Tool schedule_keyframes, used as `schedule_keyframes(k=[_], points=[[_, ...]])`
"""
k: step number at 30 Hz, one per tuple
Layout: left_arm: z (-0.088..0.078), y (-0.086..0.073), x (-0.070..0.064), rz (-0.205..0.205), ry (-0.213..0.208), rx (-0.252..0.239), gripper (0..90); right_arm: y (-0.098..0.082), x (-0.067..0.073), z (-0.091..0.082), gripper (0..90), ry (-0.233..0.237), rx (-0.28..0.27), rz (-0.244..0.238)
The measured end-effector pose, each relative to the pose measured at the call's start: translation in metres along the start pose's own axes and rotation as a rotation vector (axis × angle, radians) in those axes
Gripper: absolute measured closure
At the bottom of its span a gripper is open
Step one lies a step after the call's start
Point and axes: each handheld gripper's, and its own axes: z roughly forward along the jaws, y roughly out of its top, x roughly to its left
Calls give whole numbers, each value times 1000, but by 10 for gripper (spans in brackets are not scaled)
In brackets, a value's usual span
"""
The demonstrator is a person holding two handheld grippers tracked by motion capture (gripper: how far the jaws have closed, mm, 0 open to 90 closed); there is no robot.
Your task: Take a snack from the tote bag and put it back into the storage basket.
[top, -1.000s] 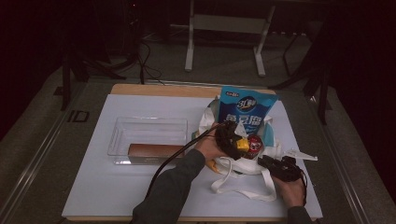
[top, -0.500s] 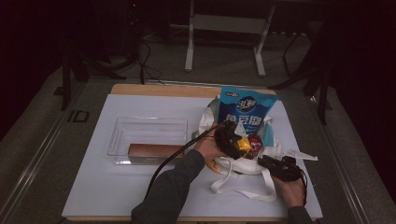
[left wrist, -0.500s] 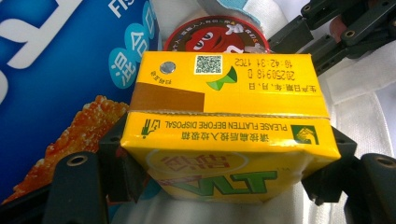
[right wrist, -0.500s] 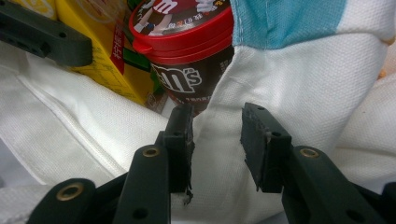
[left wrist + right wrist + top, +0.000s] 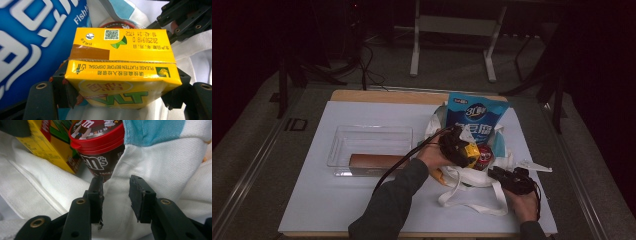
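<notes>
Clamping a yellow drink carton across its width, the left gripper has its two black jaws pressed on the carton's sides, and they have just been closing a little with the carton between them. The carton sits over the mouth of the white tote bag, just beside a red-lidded candy tub and against a big blue snack pouch that stands in the bag. The right gripper pinches a fold of the bag's white cloth near its rim. Farther left on the white table sheet lies a clear plastic tray with a brown bar at its near edge.
</notes>
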Motion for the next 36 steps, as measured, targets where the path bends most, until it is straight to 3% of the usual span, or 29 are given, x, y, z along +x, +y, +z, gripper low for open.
schedule_keyframes(k=[10,16,36], points=[[-16,5,3,-6,17,-14,285,0,0,0,637,1,-1,-2],[-34,5,7,-32,8,-58,286,0,0,0,636,1,-3,1],[-67,9,5,-9,-1,-98,286,0,0,0,636,2,-4,6]])
